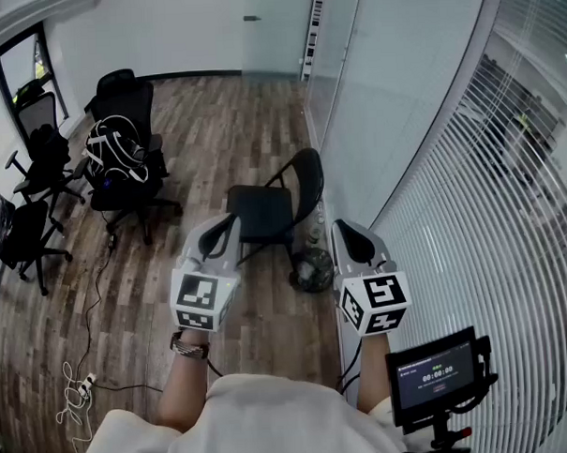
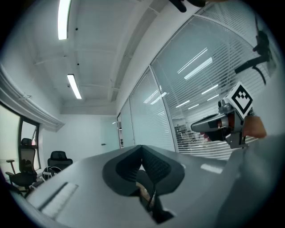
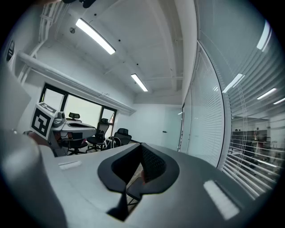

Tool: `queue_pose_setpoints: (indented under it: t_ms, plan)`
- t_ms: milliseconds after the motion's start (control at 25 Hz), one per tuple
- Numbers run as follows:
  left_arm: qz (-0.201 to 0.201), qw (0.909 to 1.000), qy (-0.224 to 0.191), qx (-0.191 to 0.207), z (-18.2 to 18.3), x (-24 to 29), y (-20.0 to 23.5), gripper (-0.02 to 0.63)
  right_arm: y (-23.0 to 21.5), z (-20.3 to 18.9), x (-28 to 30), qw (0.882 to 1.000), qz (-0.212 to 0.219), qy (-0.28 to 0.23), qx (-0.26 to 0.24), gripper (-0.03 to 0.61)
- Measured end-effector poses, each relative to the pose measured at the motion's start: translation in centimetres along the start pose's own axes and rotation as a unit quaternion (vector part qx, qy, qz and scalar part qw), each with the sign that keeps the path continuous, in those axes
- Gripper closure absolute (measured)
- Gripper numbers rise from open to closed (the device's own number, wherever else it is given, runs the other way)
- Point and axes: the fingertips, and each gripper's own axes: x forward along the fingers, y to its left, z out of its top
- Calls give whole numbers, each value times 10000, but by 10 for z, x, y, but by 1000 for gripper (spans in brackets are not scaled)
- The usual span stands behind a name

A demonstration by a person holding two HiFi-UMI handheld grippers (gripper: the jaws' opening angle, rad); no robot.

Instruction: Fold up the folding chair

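The black folding chair (image 1: pixel 271 209) stands unfolded on the wood floor, close against the glass wall, with its seat facing left. Both grippers are held level in front of me and short of the chair, touching nothing. My left gripper (image 1: pixel 222 225) is shut and empty, its tips just left of the seat's front edge in the head view. My right gripper (image 1: pixel 349 233) is also shut and empty, to the right of the chair near the glass. In the left gripper view the shut left gripper (image 2: pixel 142 148) fills the foreground, and the right gripper (image 2: pixel 221 122) shows beside it.
Several black office chairs (image 1: pixel 122 143) stand at the left, one carrying a bag with white cords. A dark round bundle (image 1: pixel 312 267) lies by the glass wall (image 1: pixel 381 104) near the folding chair. A cable and power strip (image 1: pixel 82 386) lie on the floor. A small screen (image 1: pixel 434 375) sits by my right arm.
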Motion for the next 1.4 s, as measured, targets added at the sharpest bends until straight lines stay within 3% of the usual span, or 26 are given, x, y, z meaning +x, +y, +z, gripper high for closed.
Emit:
queue_pose_setpoints:
  t_ms: [360,920,1400]
  plan:
    - [-125,9999,46,-37,-8,2,-13,614,0,-5,-4,10000,-2,4,22,578]
    - [-192,9997,98,-65,-6,16,-45,614,-25,-13,-15,9978,233,-14,616,575]
    - [-24,9997,199,-149,-9,20,-73,614,-40,-25,-32,9964,654,174,516,577]
